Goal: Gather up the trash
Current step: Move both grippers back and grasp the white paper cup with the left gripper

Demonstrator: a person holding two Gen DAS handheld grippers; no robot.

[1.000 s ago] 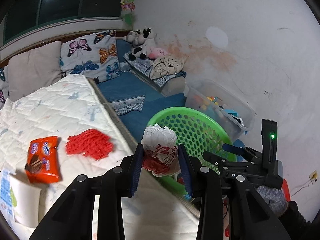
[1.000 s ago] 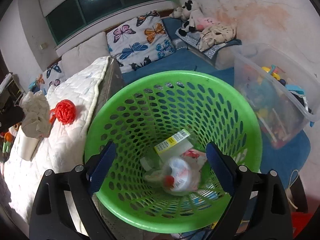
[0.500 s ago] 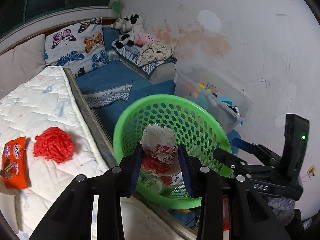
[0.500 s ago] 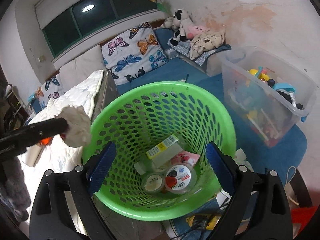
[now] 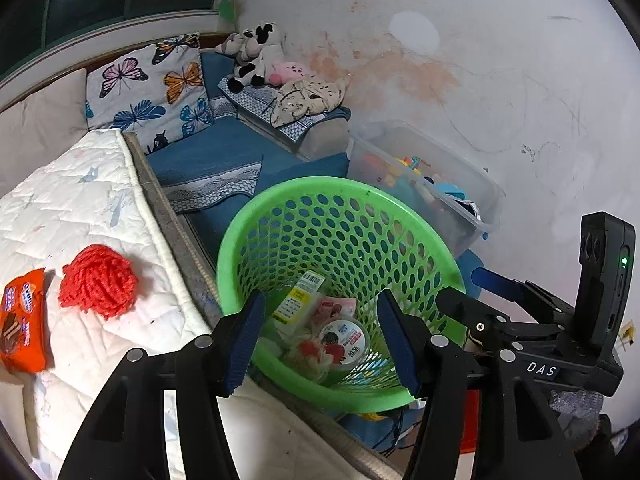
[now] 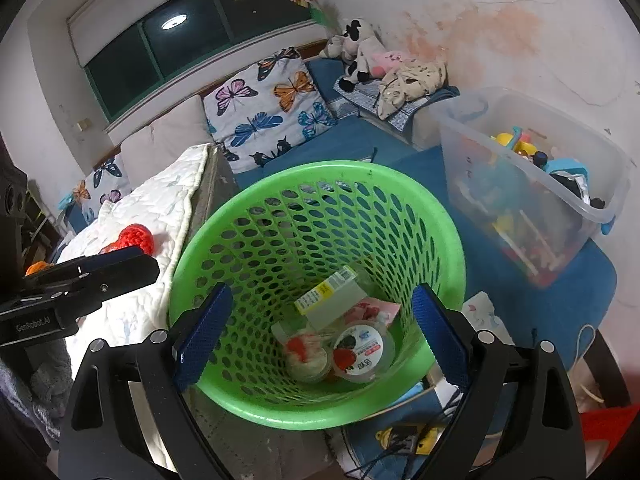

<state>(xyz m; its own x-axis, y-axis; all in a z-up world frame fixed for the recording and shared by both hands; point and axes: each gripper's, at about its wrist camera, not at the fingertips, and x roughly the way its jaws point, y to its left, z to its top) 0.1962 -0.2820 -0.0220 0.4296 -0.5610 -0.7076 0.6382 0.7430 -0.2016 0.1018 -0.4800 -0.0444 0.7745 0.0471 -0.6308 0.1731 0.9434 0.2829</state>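
Note:
A green perforated basket (image 5: 280, 192) stands on the floor beside the bed; it also shows in the right wrist view (image 6: 400, 184). Inside lie a crumpled red-and-white wrapper (image 5: 310, 354) (image 6: 304, 350), a round lidded cup (image 5: 344, 340) (image 6: 362, 346), a small box with a yellow label (image 5: 298, 304) (image 6: 326, 294) and a pink packet (image 6: 370, 312). My left gripper (image 5: 322, 344) is open and empty over the basket's near rim. My right gripper (image 6: 320, 336) is open and empty above the basket. On the bed lie a red yarn ball (image 5: 98, 286) and an orange snack packet (image 5: 22, 318).
A white quilted mattress (image 5: 72, 208) is left of the basket. A clear plastic bin of toys (image 5: 424, 184) (image 6: 528, 200) stands right of it against the wall. Butterfly pillows (image 5: 148, 88) and stuffed animals (image 5: 256, 56) are at the back. Cables lie on the floor (image 6: 404, 436).
My left gripper moved right over the basket, opened, and let go of the crumpled wrapper, which now lies inside. The right gripper stayed open above the basket.

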